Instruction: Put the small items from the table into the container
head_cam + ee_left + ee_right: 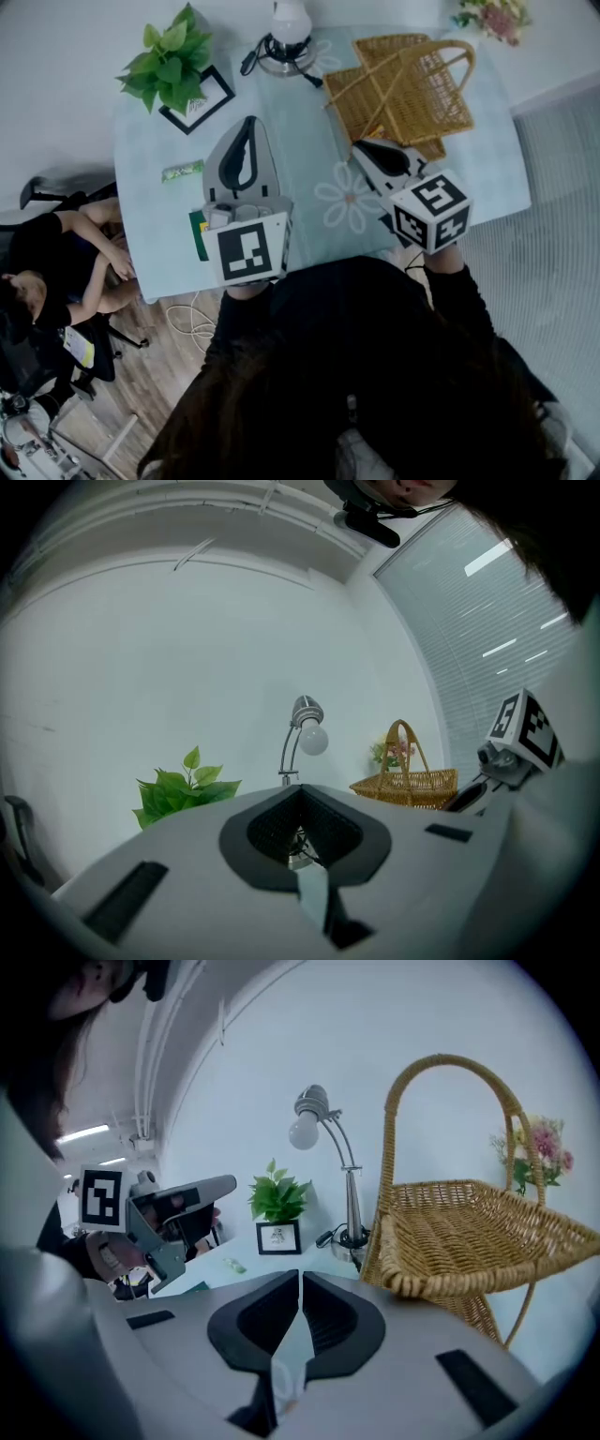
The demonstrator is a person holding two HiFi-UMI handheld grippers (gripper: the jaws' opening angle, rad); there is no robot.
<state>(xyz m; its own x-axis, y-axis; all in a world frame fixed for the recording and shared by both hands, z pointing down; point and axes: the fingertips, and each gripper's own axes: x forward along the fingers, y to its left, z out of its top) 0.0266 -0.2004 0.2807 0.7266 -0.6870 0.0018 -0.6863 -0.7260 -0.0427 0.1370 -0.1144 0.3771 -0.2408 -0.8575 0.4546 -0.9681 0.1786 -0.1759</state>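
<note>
Left tool (247, 127) and right tool (362, 150) are both pinched shut, empty as far as we see. Green packet (183, 171) lies on the bench (309, 122), left side, well apart from the wicker basket (403, 89). Risk: our right tool, just beside the light basket, clips and shoves it.

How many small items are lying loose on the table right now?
2: a green packet near the table's left edge, and a dark green item at the near edge, partly under the left gripper. Others may be hidden.
</note>
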